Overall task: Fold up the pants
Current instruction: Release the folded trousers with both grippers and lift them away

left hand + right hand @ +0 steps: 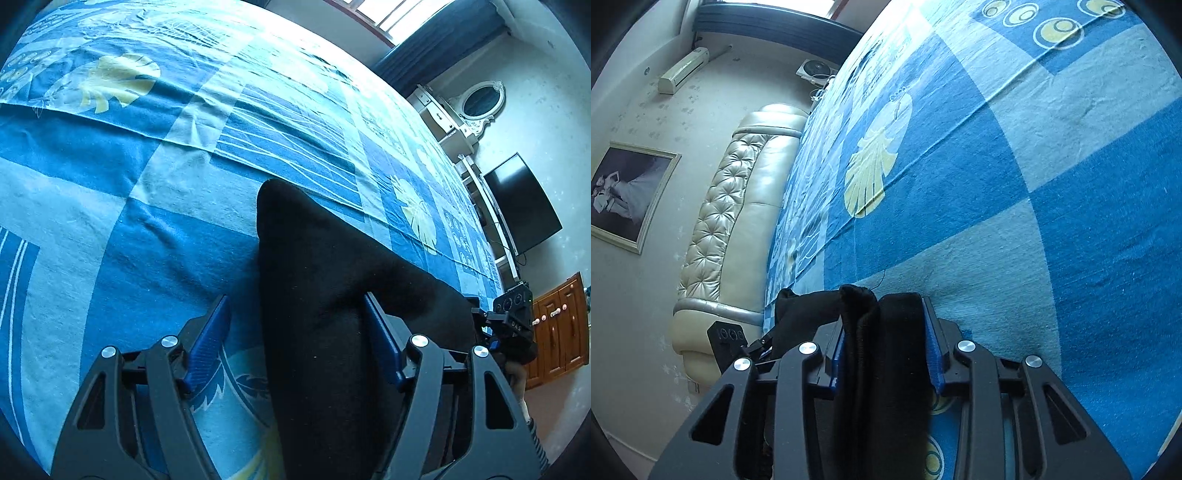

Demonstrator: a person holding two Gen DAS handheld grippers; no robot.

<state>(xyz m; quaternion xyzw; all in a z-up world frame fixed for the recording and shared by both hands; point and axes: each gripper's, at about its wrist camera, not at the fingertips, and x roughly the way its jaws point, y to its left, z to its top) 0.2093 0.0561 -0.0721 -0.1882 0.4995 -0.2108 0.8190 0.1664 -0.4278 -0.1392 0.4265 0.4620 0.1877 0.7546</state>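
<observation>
Black pants (314, 258) lie on the blue patterned bedspread (147, 206) and run up between the fingers of my left gripper (295, 297). That gripper stands open: the cloth lies against its right pad, and a gap of bedspread shows beside its left pad (210, 332). My right gripper (513, 317) appears at the right edge of the left wrist view. In the right wrist view, my right gripper (884, 314) is shut on a bunched fold of the black pants (857, 295), with both blue pads pressing on it. My left gripper (727, 339) shows beyond it at the left.
The bedspread (1034, 184) covers a wide bed. A padded cream headboard (738, 206) lines one side below a framed picture (628, 192). On the other side stand a wall television (524, 203), a white dresser with an oval mirror (480, 99) and a wooden cabinet (561, 325).
</observation>
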